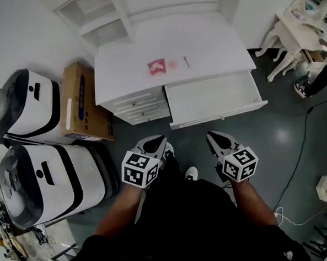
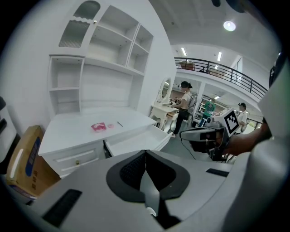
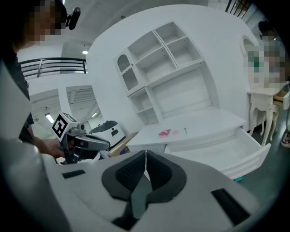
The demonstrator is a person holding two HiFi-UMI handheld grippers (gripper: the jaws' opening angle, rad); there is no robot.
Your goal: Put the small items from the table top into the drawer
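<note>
You held both tools low in front of your body, short of the white wooden desk point(image 1: 207, 39) and not touching it.

Left gripper point(image 1: 158, 139): its own view showed the two dark jaw pads pressed together along one seam, with nothing between them. It was closed and empty.

Right gripper point(image 1: 213, 135): same reading in its own view, pads together and nothing held.

The two tools sat side by side, apart from each other, with their tips pointing towards the desk.

The wide white drawer point(image 1: 211, 99) under the right part of the desk top was pulled out, and its visible floor looked bare.

Three small items lay in a short row on the desk top, behind the drawer and a little left of its middle:
- a flat red-and-pink packet point(image 1: 156, 67) on the left
- a pale pink round piece point(image 1: 173, 64) just beside it
- a thin dark stick-like item point(image 1: 186, 62) on the right, too small to identify

None of the three were in the drawer, and all were well apart from both tools.

A brown cardboard box point(image 1: 79, 105) stood against the desk's left side. Beside the box were two white-and-black rounded machines point(image 1: 32, 102).
</note>
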